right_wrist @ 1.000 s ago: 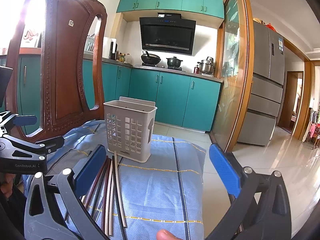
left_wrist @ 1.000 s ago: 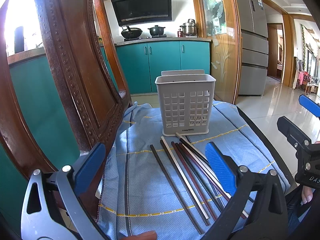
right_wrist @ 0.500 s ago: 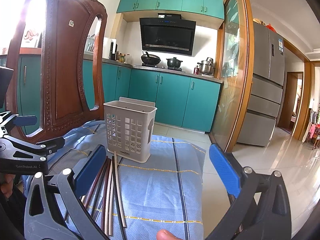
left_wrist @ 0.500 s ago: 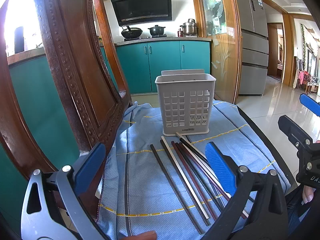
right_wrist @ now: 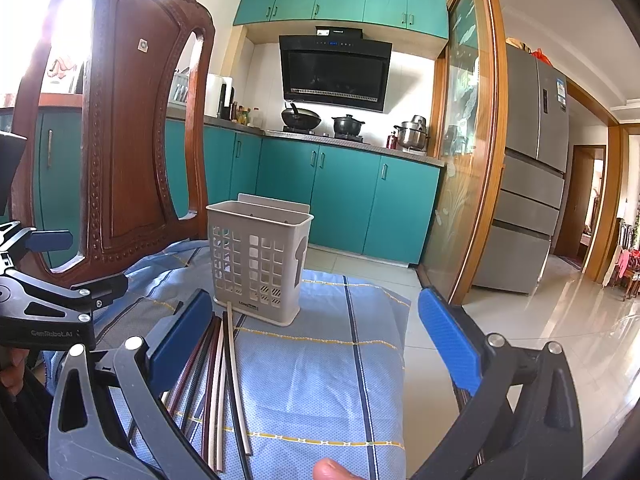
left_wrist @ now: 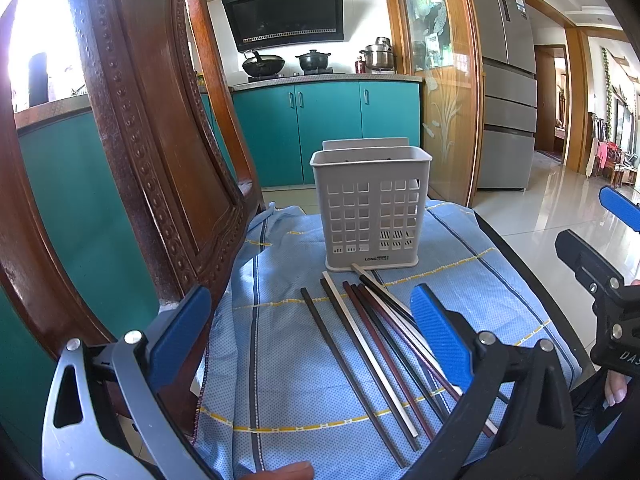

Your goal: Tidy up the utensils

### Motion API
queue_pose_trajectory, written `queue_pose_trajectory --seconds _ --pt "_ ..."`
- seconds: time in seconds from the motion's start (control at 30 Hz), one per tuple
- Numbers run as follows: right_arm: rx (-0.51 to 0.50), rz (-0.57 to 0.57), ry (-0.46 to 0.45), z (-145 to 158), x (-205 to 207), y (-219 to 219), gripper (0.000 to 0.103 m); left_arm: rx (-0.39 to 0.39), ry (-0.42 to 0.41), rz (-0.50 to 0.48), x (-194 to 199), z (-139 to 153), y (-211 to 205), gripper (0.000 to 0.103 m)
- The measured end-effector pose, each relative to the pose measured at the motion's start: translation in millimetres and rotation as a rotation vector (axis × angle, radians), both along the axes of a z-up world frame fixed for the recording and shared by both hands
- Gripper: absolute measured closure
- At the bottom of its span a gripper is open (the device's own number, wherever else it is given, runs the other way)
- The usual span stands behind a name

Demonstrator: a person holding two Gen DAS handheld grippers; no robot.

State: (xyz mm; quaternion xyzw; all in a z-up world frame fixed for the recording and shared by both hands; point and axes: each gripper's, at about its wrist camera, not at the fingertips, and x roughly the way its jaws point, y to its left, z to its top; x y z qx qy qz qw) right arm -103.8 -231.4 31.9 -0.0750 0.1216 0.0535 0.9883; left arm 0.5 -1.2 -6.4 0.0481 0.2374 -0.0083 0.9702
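Left gripper (left_wrist: 308, 332) jaws wide open, empty, hovering over near ends of chopsticks (left_wrist: 372, 344). Right gripper (right_wrist: 316, 336) same: wide open, holding nothing. Chopsticks lie loose on blue cloth (left_wrist: 288, 380), far tips just at utensil basket (left_wrist: 372, 208), upright beyond. No visible change vs 1 s ago.

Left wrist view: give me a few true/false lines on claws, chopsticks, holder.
1. The chopsticks stand inside the holder. False: they lie flat on the blue cloth in front of it.
2. The left claw is open and holds nothing. True.
3. The holder is tipped on its side. False: it stands upright.
4. The right claw is open. True.
5. A wooden chair back stands left of the holder. True.
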Motion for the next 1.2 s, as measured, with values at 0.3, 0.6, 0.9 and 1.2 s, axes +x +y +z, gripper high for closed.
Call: queue_pose_trajectory --seconds 0.3,0.6,0.9,1.2 --pt "-0.005 -0.004 -0.003 -0.4 -0.2 -1.6 0.003 0.004 0.000 -0.002 0.0 -2.8 -0.3 0.004" --pt "-0.007 -0.004 -0.001 -0.4 -0.1 -1.3 0.003 0.007 0.006 -0.002 1.1 -3.8 -1.6 0.004" --pt "-0.004 -0.001 -0.003 -0.1 -1.3 -1.4 0.003 0.005 0.007 -0.001 2.8 -5.1 -2.4 0.004" --pt "-0.007 -0.001 -0.003 -0.1 -1.1 -1.0 0.003 0.006 0.014 -0.002 2.1 -6.1 -2.4 0.004"
